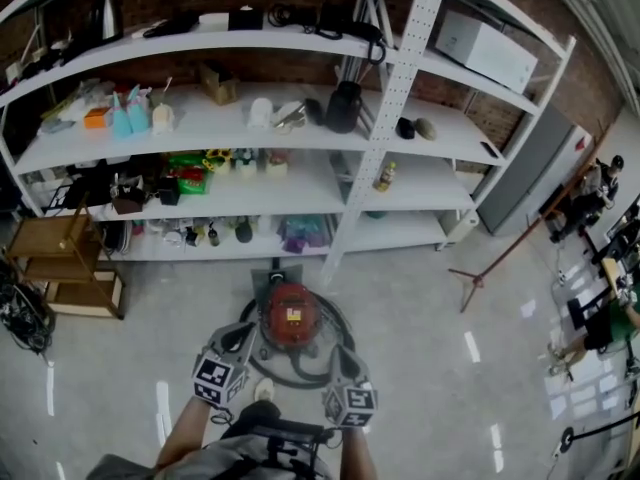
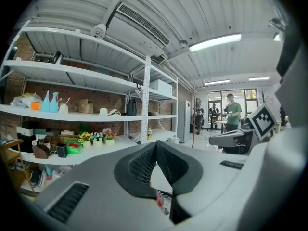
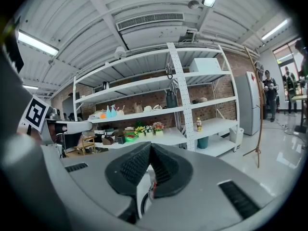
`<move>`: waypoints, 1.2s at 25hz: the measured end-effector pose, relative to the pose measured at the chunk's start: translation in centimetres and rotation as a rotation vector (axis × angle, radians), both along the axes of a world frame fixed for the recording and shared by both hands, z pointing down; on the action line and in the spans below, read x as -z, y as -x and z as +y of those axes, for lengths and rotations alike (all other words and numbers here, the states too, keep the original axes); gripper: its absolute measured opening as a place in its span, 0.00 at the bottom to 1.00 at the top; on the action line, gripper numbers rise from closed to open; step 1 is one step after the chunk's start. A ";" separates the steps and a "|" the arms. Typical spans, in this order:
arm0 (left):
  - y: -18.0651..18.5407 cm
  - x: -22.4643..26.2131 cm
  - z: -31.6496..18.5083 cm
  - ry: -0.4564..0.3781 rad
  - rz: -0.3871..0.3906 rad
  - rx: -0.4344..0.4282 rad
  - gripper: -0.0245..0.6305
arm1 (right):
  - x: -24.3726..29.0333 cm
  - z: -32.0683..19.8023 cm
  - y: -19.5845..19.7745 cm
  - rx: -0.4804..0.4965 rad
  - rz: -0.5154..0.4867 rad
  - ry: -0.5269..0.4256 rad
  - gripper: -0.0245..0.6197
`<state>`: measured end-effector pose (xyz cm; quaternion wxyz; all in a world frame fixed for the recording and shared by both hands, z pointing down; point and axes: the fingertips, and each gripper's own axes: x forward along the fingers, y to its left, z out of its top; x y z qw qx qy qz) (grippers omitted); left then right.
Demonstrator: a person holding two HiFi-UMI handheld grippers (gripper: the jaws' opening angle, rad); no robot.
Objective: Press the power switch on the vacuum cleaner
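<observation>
On the pale floor (image 1: 430,368) at the foot of the white shelving (image 1: 404,80), the head view shows the red vacuum cleaner (image 1: 291,314) with its black hose (image 1: 296,378) looped round it. The left gripper (image 1: 243,338) and right gripper (image 1: 340,356) are held low at its near side, one to each flank, tips pointing toward it. Neither clearly touches it, and the power switch is too small to make out.

From the left gripper view, the left gripper (image 2: 155,146) has its tips pressed together with nothing between them. The wedge-shaped gap behind the tips shows floor and a sliver of red, probably the vacuum cleaner. Beyond stand the loaded shelves, the right gripper's marker cube (image 2: 263,121) is at the right edge, and a person in a green top (image 2: 233,110) is far back.

From the right gripper view, the right gripper (image 3: 150,147) is likewise closed tip to tip and carries nothing – a dark curve and a touch of red show in the gap behind. The left gripper's marker cube (image 3: 36,113) sits at the left, with the shelving ahead
</observation>
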<state>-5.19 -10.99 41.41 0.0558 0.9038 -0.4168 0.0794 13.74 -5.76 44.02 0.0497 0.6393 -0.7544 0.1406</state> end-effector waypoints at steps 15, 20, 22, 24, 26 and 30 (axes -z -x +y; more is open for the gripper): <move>1.3 0.1 5.9 -0.010 -0.010 0.023 0.05 | 3.9 5.3 1.9 0.035 0.030 -0.086 0.06; 1.8 0.1 6.7 -0.013 -0.009 0.029 0.05 | 3.8 6.3 2.3 0.043 0.032 -0.085 0.05; 1.7 0.1 6.9 -0.017 -0.008 0.026 0.05 | 3.6 6.6 2.3 0.044 0.032 -0.083 0.06; 1.5 0.0 7.1 -0.019 -0.009 0.021 0.05 | 3.5 6.8 2.4 0.049 0.030 -0.086 0.05; 1.3 0.0 7.2 -0.022 -0.010 0.020 0.05 | 3.2 6.9 2.2 0.055 0.030 -0.095 0.05; 1.0 0.1 7.2 -0.028 -0.011 0.024 0.05 | 3.0 6.9 1.8 0.061 0.028 -0.109 0.05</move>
